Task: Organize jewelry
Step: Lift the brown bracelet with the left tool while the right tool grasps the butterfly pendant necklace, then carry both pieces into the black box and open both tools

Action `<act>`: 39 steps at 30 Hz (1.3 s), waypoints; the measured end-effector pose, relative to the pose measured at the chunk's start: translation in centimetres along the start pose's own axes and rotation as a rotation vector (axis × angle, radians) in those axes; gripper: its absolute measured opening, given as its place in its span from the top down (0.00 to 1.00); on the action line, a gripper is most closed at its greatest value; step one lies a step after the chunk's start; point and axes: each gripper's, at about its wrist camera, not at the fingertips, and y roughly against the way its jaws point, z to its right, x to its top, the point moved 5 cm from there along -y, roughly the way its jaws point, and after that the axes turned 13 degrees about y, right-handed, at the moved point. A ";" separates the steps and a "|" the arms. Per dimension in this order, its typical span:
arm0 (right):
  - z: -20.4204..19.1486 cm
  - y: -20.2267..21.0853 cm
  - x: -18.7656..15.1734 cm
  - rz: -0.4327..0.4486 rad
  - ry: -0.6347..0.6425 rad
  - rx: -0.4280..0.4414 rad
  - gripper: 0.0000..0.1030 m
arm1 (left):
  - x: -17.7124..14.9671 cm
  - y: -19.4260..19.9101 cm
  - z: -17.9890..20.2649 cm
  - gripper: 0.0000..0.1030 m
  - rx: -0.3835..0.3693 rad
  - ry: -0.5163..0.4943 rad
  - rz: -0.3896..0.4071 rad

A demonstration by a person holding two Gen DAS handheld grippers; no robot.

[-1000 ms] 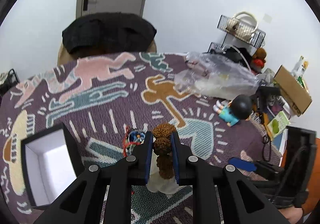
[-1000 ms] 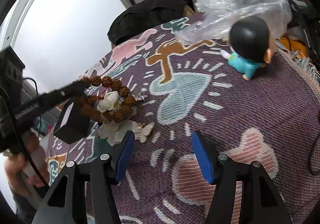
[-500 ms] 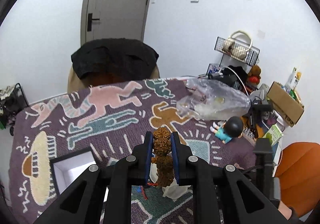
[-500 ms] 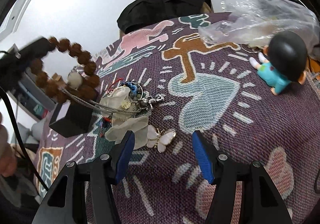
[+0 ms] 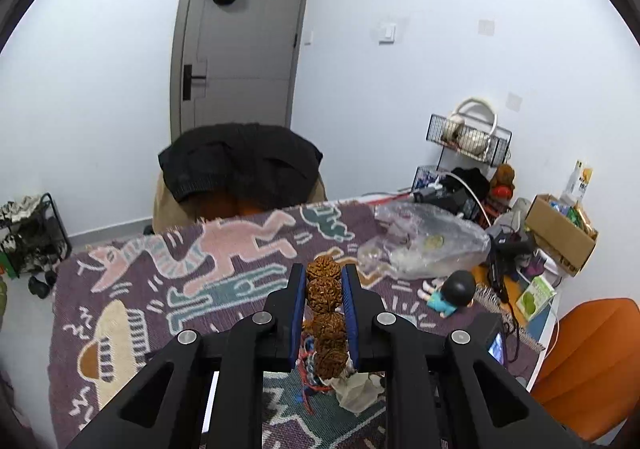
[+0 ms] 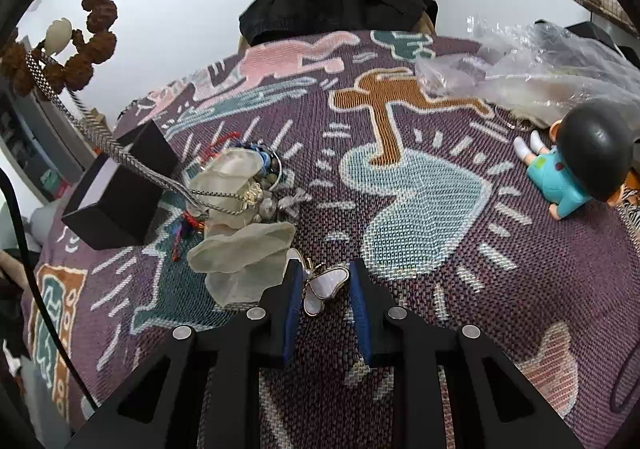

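Left wrist: left gripper (image 5: 324,289) clamped on brown bead bracelet (image 5: 326,313), held above blanket (image 5: 240,281); jewelry pile (image 5: 344,385) below, doll (image 5: 452,293) and plastic bag (image 5: 428,245) farther. Right wrist: right gripper (image 6: 324,289) part-open, straddling butterfly brooch (image 6: 322,289), pads apart from it; pouch (image 6: 244,257) just left, silver chain (image 6: 120,157) strung from pile to bracelet, black box (image 6: 120,189) behind.

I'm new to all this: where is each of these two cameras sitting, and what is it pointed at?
Left wrist view: sits on the left gripper, raised above the blanket, facing the door; its fingers clamp a bead bracelet.
Right wrist view: sits on the right gripper, low over the blanket, fingers open around a butterfly brooch; the person's hand shows at the left edge.
Both show the bracelet, doll, plastic bag and black box.
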 end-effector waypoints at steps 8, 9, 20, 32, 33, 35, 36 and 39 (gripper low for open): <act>-0.7 3.2 0.6 0.086 0.008 0.001 0.76 | 2.3 3.2 1.1 0.82 0.006 -0.040 0.076; -0.7 3.6 0.7 0.095 0.008 0.002 0.76 | 2.5 3.6 1.3 0.82 0.007 -0.046 0.087; -1.9 7.7 1.9 0.197 0.009 0.022 0.76 | 4.4 7.5 2.7 0.82 0.028 -0.089 0.163; -4.0 9.6 2.8 0.241 0.024 0.066 0.76 | 3.6 9.2 0.2 0.82 0.056 -0.040 0.171; -4.3 9.5 2.9 0.240 0.029 0.071 0.76 | 3.5 9.2 -0.3 0.82 0.060 -0.030 0.167; -4.9 9.3 3.2 0.237 0.038 0.080 0.76 | 3.0 8.7 -1.9 0.82 0.070 -0.001 0.153; -5.3 9.2 3.3 0.237 0.043 0.086 0.76 | 2.8 8.5 -2.6 0.82 0.074 0.010 0.145; -6.3 8.7 3.8 0.234 0.056 0.103 0.76 | 2.1 7.4 -4.9 0.82 0.092 0.048 0.117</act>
